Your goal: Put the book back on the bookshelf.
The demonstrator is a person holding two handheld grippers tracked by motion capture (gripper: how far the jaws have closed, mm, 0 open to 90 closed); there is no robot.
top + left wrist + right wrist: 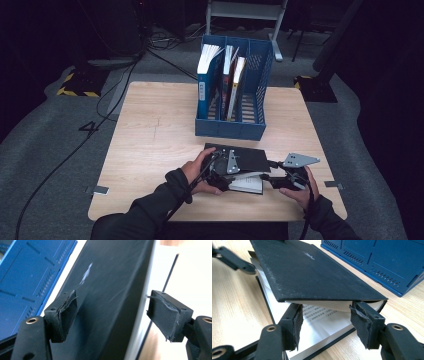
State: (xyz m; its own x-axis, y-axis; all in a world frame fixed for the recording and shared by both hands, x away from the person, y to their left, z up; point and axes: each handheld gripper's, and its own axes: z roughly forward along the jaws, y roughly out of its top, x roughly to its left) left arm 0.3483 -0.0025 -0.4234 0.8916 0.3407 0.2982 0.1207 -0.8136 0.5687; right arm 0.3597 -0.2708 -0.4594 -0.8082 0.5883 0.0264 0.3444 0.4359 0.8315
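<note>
Left gripper (111, 315) fingers apart astride book (312, 275) cover; right gripper (324, 325) fingers apart under cover's edge; file box (235, 127) just beyond.

a black-covered book (245, 159) showing a small white mark on its matte cover and white pages printed with dark lines of text, lying on a pale wood-grain desk (150, 145). behind it, a bright blue slotted file rack (250, 90) holding a blue binder (204, 90) with white paper, plus volumes with red (227, 82) and cream-and-yellow (236, 87) spines. the left gripper (222, 175) and right gripper (272, 176) appearing black, with brass-coloured rivets and frayed black pads (297, 325), each topped by a grey plate. dark sleeves (150, 210) framing the scene; grey carpet (50, 145) and yellow-and-black hazard tape (75, 86) lying beyond.
</note>
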